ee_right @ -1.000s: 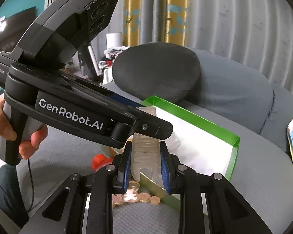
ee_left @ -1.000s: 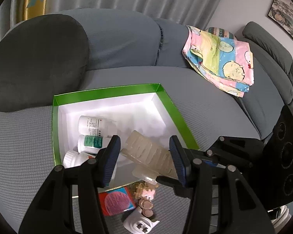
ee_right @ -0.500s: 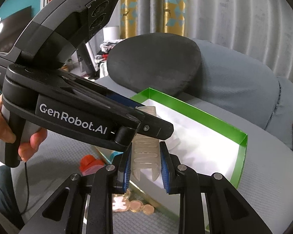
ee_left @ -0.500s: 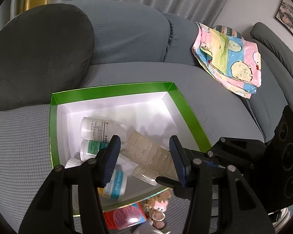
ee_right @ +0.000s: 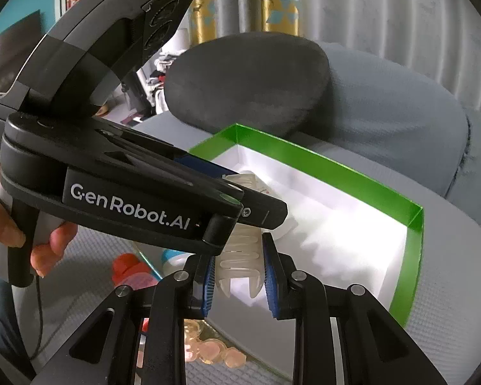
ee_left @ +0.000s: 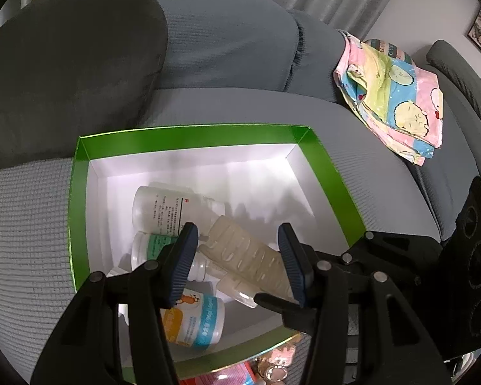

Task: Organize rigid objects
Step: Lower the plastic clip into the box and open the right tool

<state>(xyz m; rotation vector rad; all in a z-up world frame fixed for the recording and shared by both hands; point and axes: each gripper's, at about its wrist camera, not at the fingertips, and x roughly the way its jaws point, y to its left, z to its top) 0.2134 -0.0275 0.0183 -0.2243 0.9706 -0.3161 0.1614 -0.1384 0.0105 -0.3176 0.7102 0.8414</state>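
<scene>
A translucent ribbed hair claw clip (ee_left: 243, 256) (ee_right: 240, 256) hangs over the near end of a white box with a green rim (ee_left: 192, 134) (ee_right: 320, 160) on a grey sofa. My right gripper (ee_right: 239, 250) is shut on the clip's toothed end. My left gripper (ee_left: 237, 240) spans the clip lengthwise, both blue pads against its ends, and reaches in from the left in the right wrist view (ee_right: 256, 192). In the box below lie a white labelled bottle (ee_left: 163, 208), a green-labelled bottle (ee_left: 150, 243) and an orange-and-blue labelled bottle (ee_left: 195, 320).
A dark round cushion (ee_left: 64, 64) leans behind the box. A folded colourful cloth (ee_left: 397, 102) lies on the sofa at the right. In front of the box sit gold charms (ee_right: 221, 356) and a red item (ee_right: 128, 266). A hand (ee_right: 48, 250) holds the left gripper's handle.
Both grippers, with the clip between them, have moved forward and down over the box. The box fills more of both views and the small items in front have slid toward the bottom edge.
</scene>
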